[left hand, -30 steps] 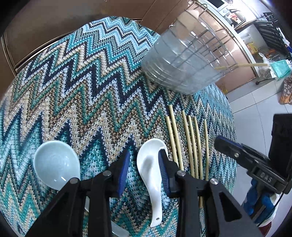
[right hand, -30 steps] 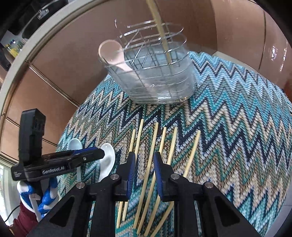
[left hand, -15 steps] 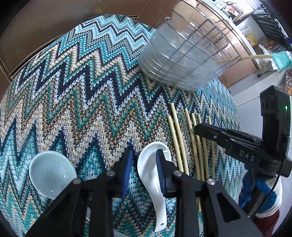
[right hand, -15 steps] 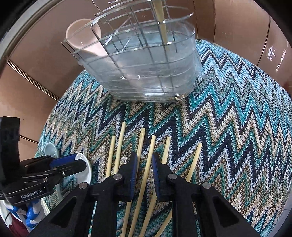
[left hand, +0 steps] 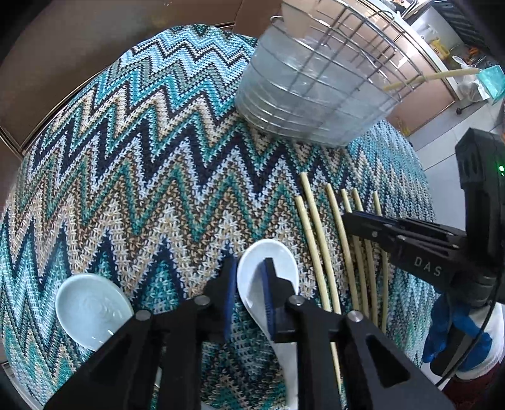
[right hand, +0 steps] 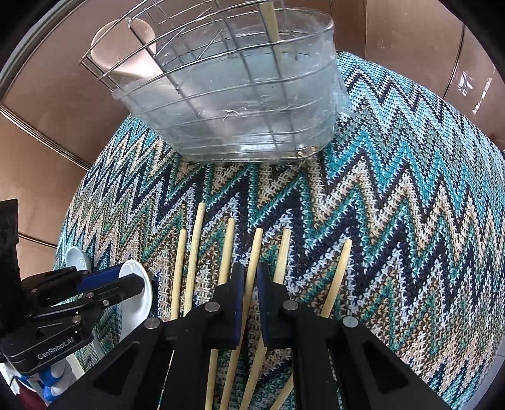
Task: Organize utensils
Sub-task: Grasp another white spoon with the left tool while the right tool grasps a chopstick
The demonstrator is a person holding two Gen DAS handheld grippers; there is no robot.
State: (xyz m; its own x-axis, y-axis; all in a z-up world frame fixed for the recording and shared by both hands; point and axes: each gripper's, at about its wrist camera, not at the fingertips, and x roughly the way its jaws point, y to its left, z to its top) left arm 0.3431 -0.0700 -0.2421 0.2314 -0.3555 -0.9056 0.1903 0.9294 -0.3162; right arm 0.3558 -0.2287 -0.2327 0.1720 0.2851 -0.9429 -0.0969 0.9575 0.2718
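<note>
On the zigzag knit mat [left hand: 142, 173] a white ceramic spoon [left hand: 279, 261] lies beside a pale green spoon [left hand: 91, 309]. My left gripper [left hand: 249, 284] is closing on the white spoon's bowl, one pad outside its left rim and one inside, both touching it. Several bamboo chopsticks [left hand: 315, 233] lie in a row to the right. My right gripper [right hand: 251, 284] points down over them, its jaws closing tight on one middle chopstick [right hand: 256, 249]. The wire utensil basket [right hand: 240, 104] stands behind, holding a chopstick [right hand: 271, 19] and a pinkish spoon [right hand: 120, 53].
The basket [left hand: 315, 104] has a clear plastic liner and sits at the mat's far edge. Brown cabinet fronts surround the round table. The right gripper [left hand: 350, 220] hangs just right of the left one. A gloved hand [left hand: 454, 328] holds it.
Both grippers have come down closer to the mat. The left jaws narrowed onto the white spoon's rim. The right jaws narrowed onto the middle chopstick.
</note>
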